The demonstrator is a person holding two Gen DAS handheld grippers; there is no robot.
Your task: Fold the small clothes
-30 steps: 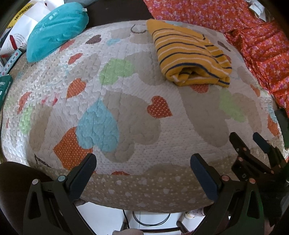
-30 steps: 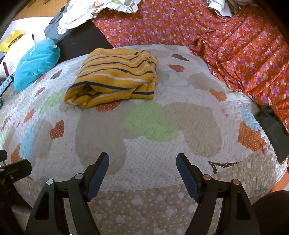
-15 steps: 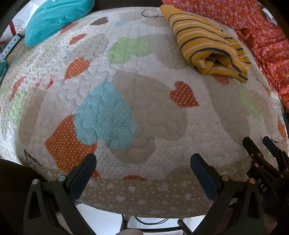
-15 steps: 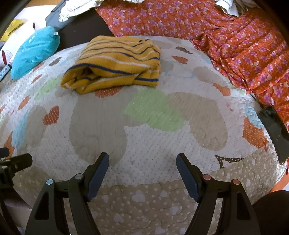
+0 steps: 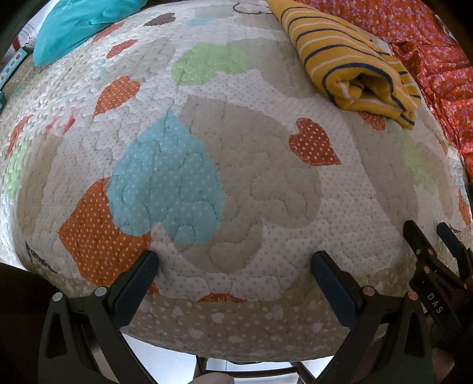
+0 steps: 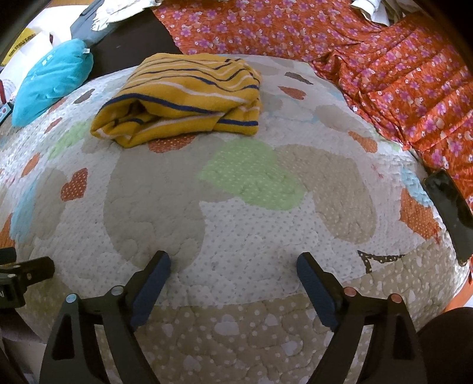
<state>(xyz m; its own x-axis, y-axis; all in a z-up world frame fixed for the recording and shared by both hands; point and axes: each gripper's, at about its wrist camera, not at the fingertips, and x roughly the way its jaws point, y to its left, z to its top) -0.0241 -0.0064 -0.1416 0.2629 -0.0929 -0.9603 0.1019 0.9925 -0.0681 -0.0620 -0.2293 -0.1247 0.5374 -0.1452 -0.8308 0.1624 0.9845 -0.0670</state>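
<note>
In my left wrist view, the teal cushion (image 5: 85, 23) sits at the upper left, cut off by the top edge. The quilt (image 5: 236, 183) with coloured hearts fills the middle. My left tongs (image 5: 235, 263) stand wide at the bottom, nothing between them. The folded yellow striped garment (image 5: 351, 62) lies on the quilt at the upper right, its open end facing me; what is tucked inside is too dark to tell. The right tongs (image 5: 437, 233) poke in at the lower right edge, partly cut off.

In my right wrist view, the cushion (image 6: 50, 79) is at the upper left, and beyond it are bags I cannot read. The garment (image 6: 183, 97) rests on the quilt (image 6: 242, 221) above centre, well apart from my right tongs (image 6: 233, 263), whose jaws have just been opening and stand wide and empty. The red flowered cloth (image 6: 384, 68) covers the upper right. A dark flat thing (image 6: 449, 206), maybe a phone, lies at the right edge.
</note>
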